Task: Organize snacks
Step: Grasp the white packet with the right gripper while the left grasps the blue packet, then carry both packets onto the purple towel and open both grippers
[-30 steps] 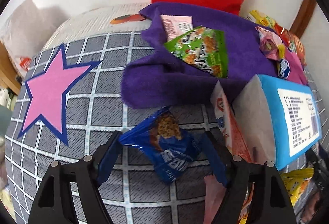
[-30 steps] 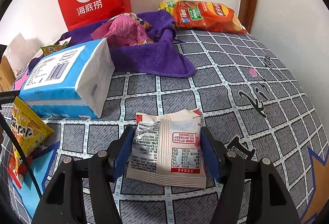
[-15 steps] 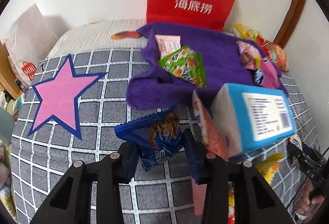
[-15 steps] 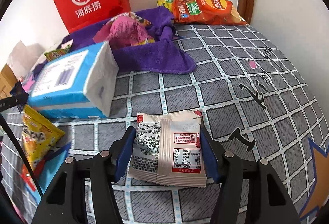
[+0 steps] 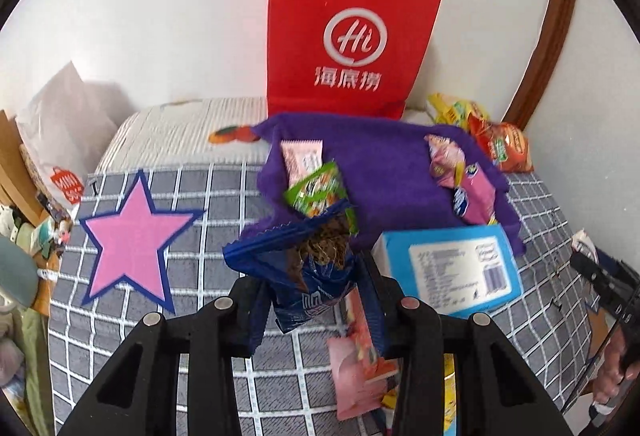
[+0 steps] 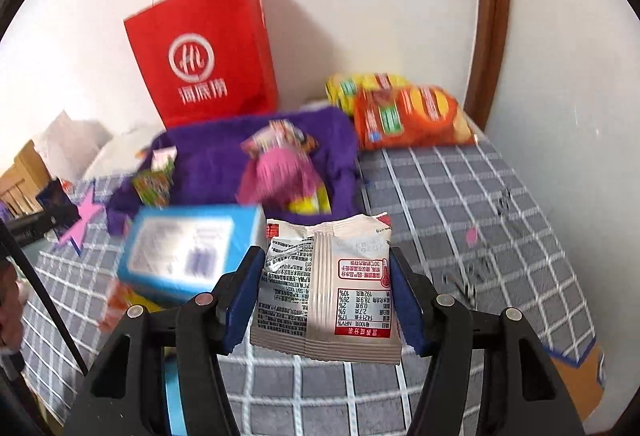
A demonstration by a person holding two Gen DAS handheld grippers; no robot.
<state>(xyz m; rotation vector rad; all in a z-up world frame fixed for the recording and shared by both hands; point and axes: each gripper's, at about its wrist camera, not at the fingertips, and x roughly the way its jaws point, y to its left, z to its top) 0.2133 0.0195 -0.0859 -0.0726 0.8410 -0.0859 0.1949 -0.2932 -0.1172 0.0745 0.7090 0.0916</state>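
Both packets lifted; bag (image 5: 352,36) logo "Hi".

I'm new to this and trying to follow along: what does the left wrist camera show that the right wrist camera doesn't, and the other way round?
Only the left wrist view shows the crinkled dark blue snack packet pinched in the left gripper.

Only the right wrist view shows the flat white snack packet with printed nutrition label clamped in the right gripper.

Both show the red paper carrier bag, the purple fleece cloth, the light blue rectangular tissue pack and the grey checked bedcover.
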